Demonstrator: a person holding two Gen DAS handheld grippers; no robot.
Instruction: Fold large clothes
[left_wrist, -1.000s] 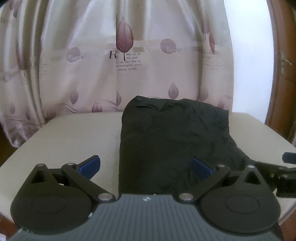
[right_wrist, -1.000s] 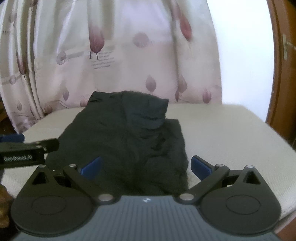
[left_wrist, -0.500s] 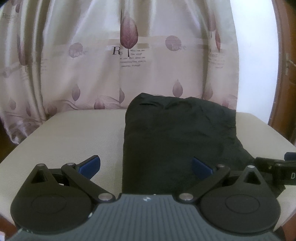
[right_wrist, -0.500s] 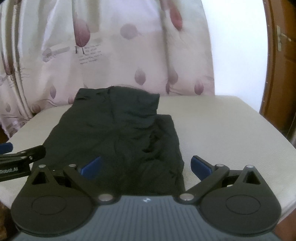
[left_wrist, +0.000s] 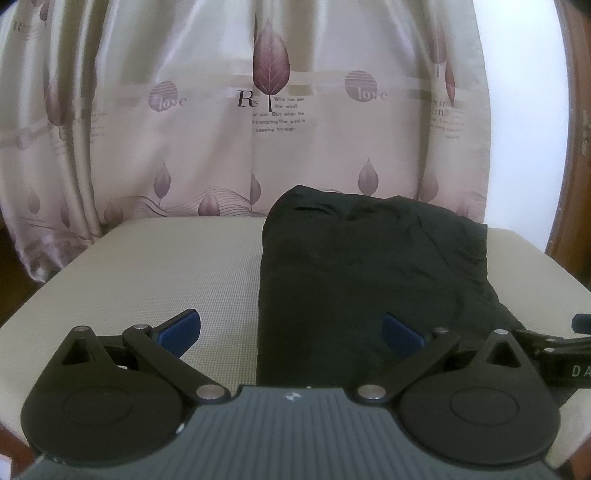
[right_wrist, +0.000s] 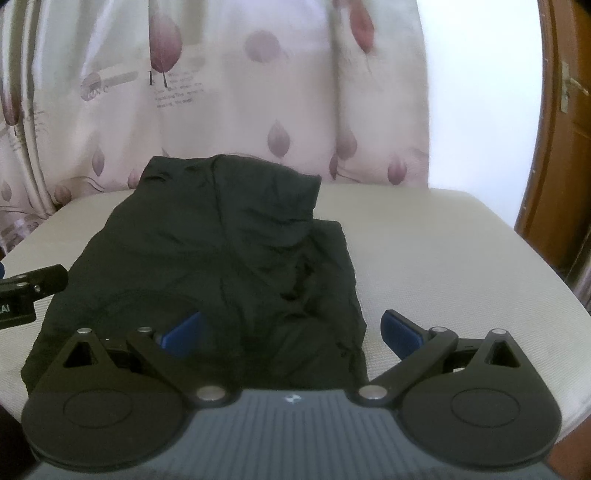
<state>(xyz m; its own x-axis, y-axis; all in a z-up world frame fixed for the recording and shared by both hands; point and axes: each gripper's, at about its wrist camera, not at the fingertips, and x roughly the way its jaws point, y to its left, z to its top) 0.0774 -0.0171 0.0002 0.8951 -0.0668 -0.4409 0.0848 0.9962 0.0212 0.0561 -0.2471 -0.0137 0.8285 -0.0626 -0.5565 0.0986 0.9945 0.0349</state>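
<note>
Fold looks mostly done, judging by the layout: the black, thin, crinkled fabric garment (left_wrist: 369, 280) lies as a compact multi-layer bundle on the beige mesh-textured surface (left_wrist: 166, 273), toward its far edge by the leaf-print curtain (left_wrist: 258, 110). Top layer sits narrower than the lower one, right edge stepped, wrinkles throughout; maybe one more fold or a smoothing pass left. Left tool (left_wrist: 291, 330) wide open, holding nothing. Right tool (right_wrist: 291, 330) likewise spread and empty, near hem.
</note>
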